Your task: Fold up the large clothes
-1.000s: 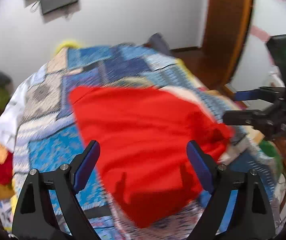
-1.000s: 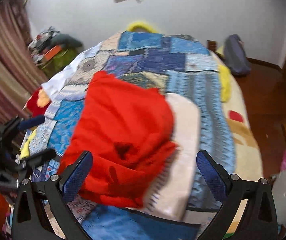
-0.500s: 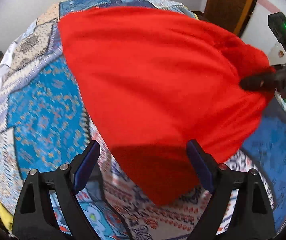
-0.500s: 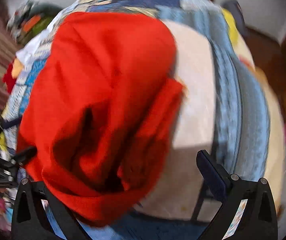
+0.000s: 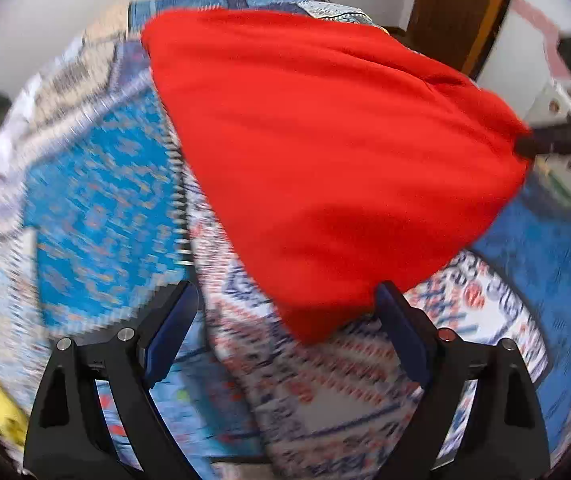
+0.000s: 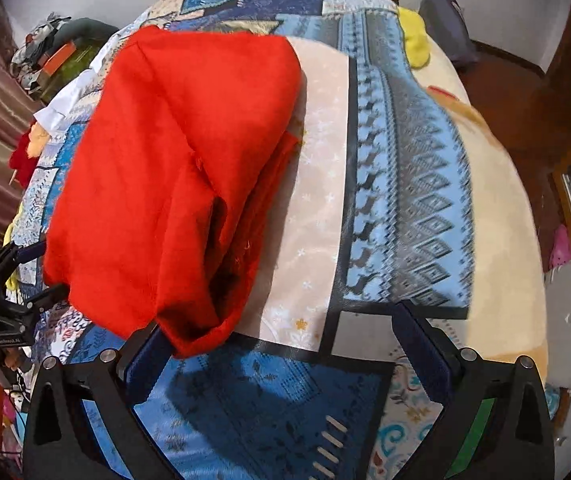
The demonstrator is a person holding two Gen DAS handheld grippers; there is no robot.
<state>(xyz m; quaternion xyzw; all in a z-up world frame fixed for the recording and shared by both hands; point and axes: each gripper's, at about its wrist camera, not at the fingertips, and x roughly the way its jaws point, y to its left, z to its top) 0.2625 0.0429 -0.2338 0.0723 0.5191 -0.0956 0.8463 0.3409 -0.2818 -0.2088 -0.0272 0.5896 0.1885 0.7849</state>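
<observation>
Partly blurred, the red garment (image 5: pixel 337 160) hides much quilt (image 6: pixel 401 184); both grippers' jaws gape wide.

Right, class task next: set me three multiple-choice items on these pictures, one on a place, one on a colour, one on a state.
1. Where does the red garment lie?
A. on the floor
B. on the patchwork bedspread
C. over a chair

2. What colour are the pads of the right claw?
A. green
B. white
C. dark blue

3. How do the right claw's jaws stand?
A. wide open
B. shut on the garment
C. shut on nothing

Answers: 1 B, the bedspread shows around the garment. 2 C, both pads show dark blue. 3 A, the fingers stand far apart with bedspread showing between them.
</observation>
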